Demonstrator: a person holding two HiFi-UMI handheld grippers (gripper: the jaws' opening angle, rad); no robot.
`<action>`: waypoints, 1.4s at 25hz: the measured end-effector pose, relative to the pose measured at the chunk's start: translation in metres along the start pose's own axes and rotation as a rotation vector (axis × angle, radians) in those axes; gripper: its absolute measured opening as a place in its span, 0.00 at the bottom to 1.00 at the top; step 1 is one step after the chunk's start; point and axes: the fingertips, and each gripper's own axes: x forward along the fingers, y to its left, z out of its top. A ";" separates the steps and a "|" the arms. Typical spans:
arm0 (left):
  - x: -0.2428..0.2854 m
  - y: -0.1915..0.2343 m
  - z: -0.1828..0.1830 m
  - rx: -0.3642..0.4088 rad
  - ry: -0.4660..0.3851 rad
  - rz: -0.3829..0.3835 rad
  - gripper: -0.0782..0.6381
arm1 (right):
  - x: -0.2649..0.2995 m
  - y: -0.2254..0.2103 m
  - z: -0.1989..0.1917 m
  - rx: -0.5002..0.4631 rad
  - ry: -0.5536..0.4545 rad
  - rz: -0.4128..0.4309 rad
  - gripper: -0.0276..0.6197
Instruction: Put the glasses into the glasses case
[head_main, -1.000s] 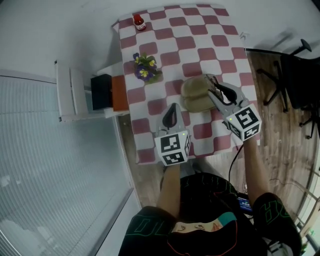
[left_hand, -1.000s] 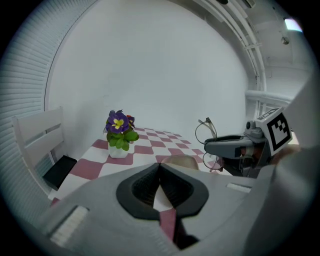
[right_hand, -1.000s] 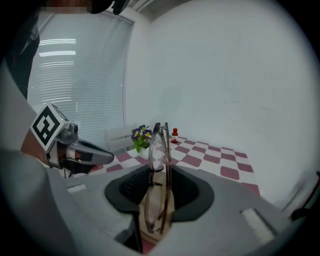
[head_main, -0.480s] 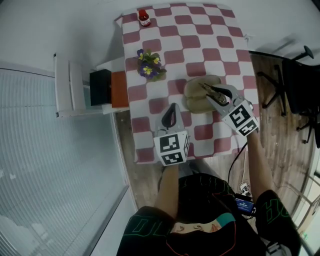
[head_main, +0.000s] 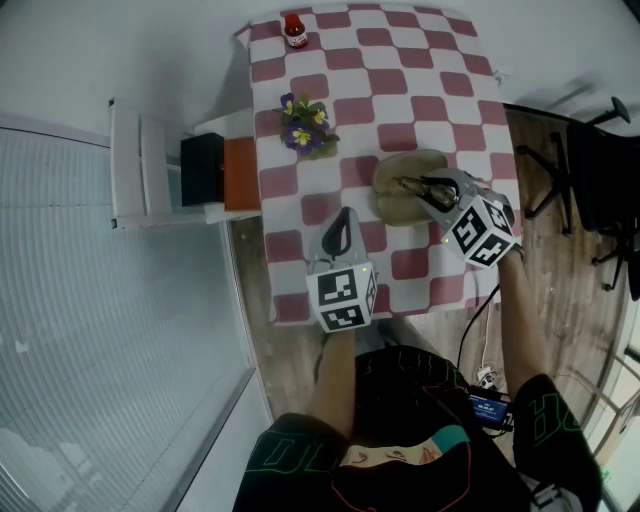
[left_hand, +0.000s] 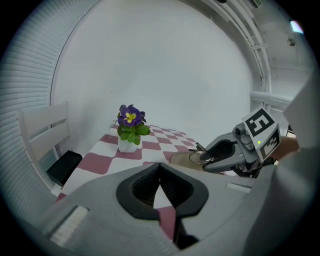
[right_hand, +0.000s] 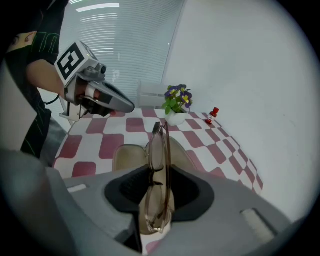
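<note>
The tan glasses case (head_main: 400, 205) lies open on the red-and-white checked tablecloth (head_main: 400, 60), near the table's right front. My right gripper (head_main: 413, 185) hangs just over it, pointing steeply down, shut on the folded brown-rimmed glasses (right_hand: 160, 150). In the right gripper view the glasses stand on edge between the jaws, with the case (right_hand: 127, 155) right below. My left gripper (head_main: 343, 230) rests to the left of the case, shut and holding nothing. From the left gripper view (left_hand: 160, 167) I see the right gripper (left_hand: 220, 152) above the case (left_hand: 182, 158).
A potted purple flower (head_main: 303, 125) stands left of the case. A small red bottle (head_main: 294, 31) sits at the far left corner. A white shelf with a black box (head_main: 203, 170) stands left of the table. An office chair (head_main: 590, 150) is on the right.
My right gripper has dropped lower and rolled its wrist, bringing the glasses down over the open case. The left gripper has stayed where it was.
</note>
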 end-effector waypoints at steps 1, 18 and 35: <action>0.000 0.001 0.000 -0.001 0.001 0.001 0.11 | 0.001 0.001 0.000 -0.022 0.012 0.014 0.23; 0.003 0.007 -0.001 -0.015 0.014 0.008 0.11 | 0.022 0.026 -0.016 -0.229 0.157 0.180 0.23; 0.015 0.004 0.002 -0.002 0.029 -0.013 0.11 | 0.031 0.036 -0.022 -0.277 0.207 0.250 0.25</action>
